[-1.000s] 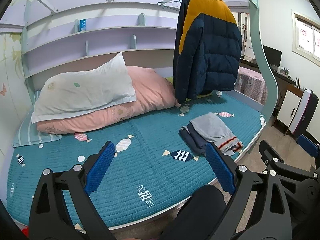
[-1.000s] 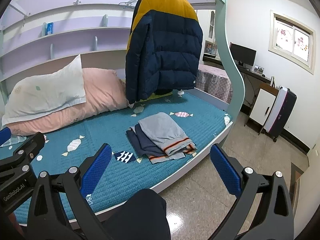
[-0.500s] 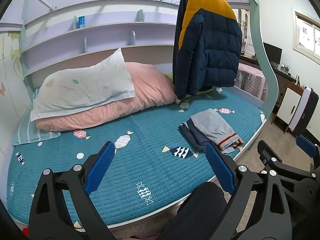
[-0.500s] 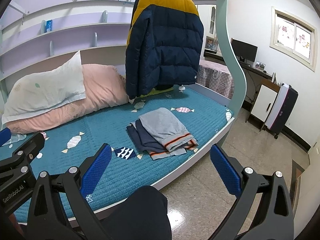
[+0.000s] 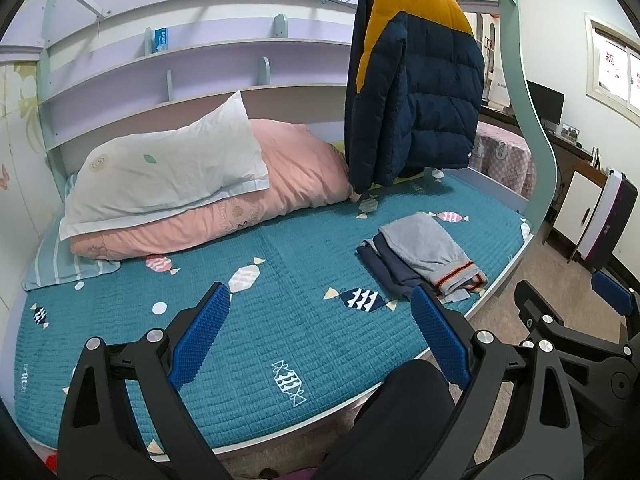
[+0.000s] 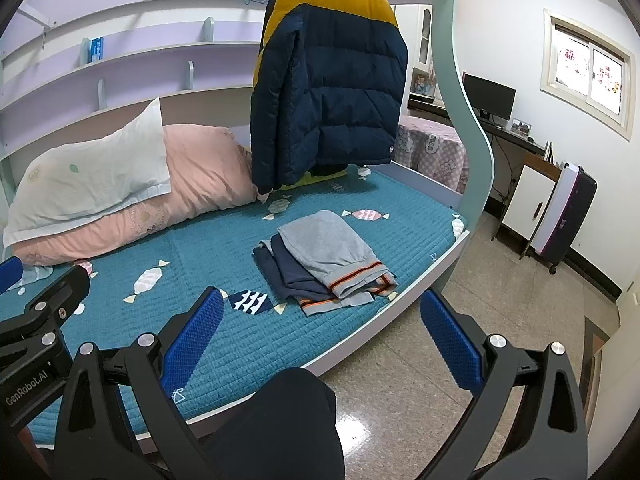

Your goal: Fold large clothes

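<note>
My left wrist camera looks from just off the near edge of the bed (image 5: 280, 320), facing across it toward the pillow (image 5: 168, 176) and shelves (image 5: 200, 56) at the far side. My right wrist camera sits further right, at a similar distance, and takes in more floor (image 6: 500, 320) and the desk (image 6: 512, 132). Both share the hanging jacket (image 5: 420, 92) and the folded clothes (image 6: 328, 260). Each view catches the other gripper at its edge.
</note>
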Demonstrator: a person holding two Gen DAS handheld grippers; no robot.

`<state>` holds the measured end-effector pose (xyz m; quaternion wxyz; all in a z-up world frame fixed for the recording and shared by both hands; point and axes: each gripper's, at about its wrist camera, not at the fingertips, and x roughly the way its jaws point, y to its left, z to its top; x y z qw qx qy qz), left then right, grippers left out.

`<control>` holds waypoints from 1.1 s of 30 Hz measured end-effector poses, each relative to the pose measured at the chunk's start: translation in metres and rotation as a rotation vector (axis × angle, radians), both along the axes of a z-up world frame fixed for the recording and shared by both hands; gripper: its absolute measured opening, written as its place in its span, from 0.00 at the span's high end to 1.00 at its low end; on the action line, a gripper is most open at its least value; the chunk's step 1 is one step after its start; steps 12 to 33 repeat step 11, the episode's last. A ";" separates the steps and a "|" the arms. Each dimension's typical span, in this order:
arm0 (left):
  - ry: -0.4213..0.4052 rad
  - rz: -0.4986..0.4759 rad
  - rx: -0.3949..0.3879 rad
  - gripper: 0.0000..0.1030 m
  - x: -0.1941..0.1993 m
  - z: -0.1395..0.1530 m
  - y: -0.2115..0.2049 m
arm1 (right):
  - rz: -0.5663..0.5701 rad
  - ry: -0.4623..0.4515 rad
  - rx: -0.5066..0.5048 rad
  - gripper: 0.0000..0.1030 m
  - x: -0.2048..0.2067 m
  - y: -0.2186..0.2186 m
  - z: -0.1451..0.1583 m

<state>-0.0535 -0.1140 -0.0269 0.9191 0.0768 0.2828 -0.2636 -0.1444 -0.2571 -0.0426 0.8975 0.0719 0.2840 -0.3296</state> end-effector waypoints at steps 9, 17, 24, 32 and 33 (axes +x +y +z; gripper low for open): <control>0.029 -0.006 -0.010 0.10 0.001 -0.004 0.002 | 0.002 0.006 0.004 0.07 0.001 -0.001 -0.003; 0.028 -0.003 -0.007 0.10 0.001 -0.004 0.001 | 0.001 0.008 0.004 0.07 0.000 -0.001 -0.003; 0.028 -0.003 -0.007 0.10 0.001 -0.004 0.001 | 0.001 0.008 0.004 0.07 0.000 -0.001 -0.003; 0.028 -0.003 -0.007 0.10 0.001 -0.004 0.001 | 0.001 0.008 0.004 0.07 0.000 -0.001 -0.003; 0.028 -0.003 -0.007 0.10 0.001 -0.004 0.001 | 0.001 0.008 0.004 0.07 0.000 -0.001 -0.003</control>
